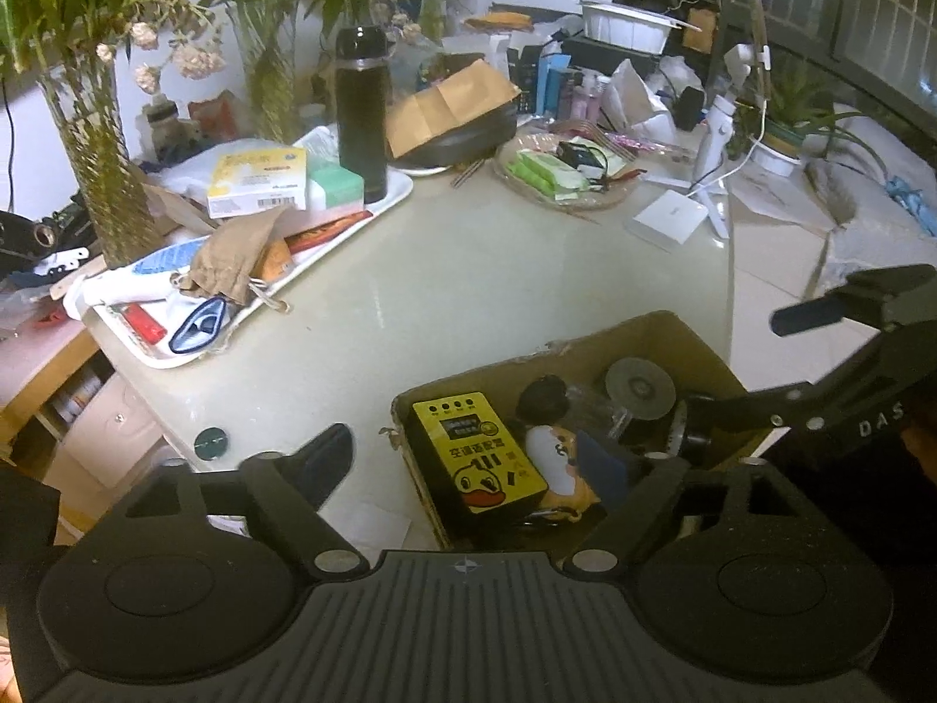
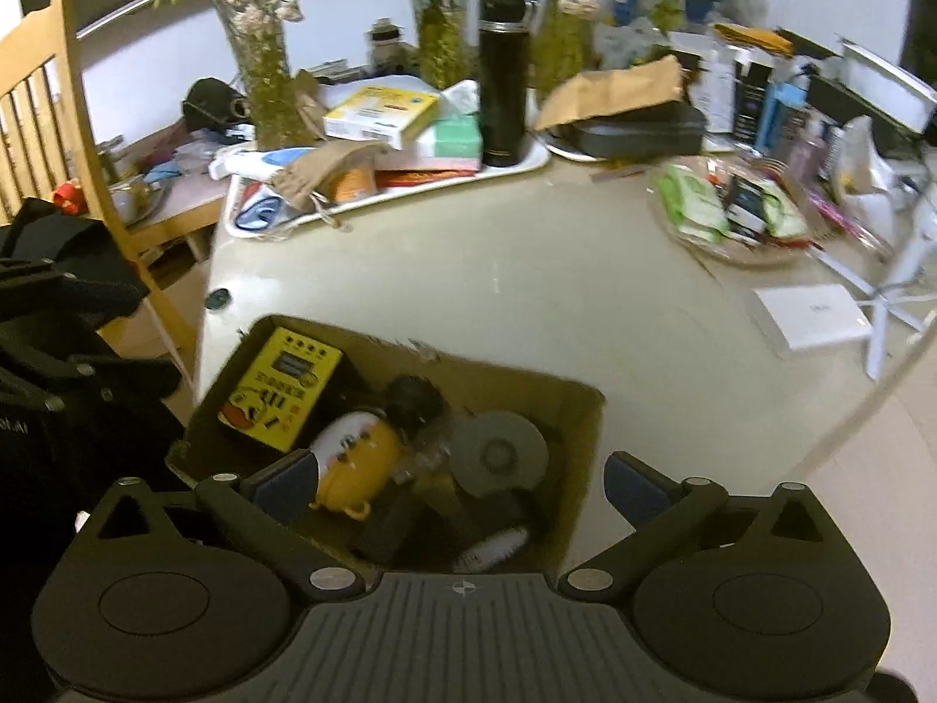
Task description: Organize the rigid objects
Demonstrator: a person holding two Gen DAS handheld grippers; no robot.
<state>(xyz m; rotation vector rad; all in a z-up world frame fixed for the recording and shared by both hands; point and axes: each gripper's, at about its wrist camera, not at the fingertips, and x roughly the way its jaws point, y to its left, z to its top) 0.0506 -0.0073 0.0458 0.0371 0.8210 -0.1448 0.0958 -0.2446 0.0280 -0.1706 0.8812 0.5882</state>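
The right gripper (image 2: pixel 457 483) hangs spread wide and empty over the cardboard box (image 2: pixel 585 410), one finger inside it, the other outside its right wall. The left gripper (image 1: pixel 509 457), also spread and empty, straddles the box's left wall. Inside the box lie the yellow remote (image 2: pixel 281 386) at the left, its long axis running away from the grippers, a yellow figurine (image 2: pixel 357 463) and a grey disc (image 2: pixel 498 451). Beyond the box the counter (image 2: pixel 468 293) is bare up to the white tray (image 2: pixel 527 167); the counter edge runs close on the box's right.

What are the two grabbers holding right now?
Nothing. The left gripper and the right gripper both stand open over the cardboard box, with no pad pressing on the things lying inside it.
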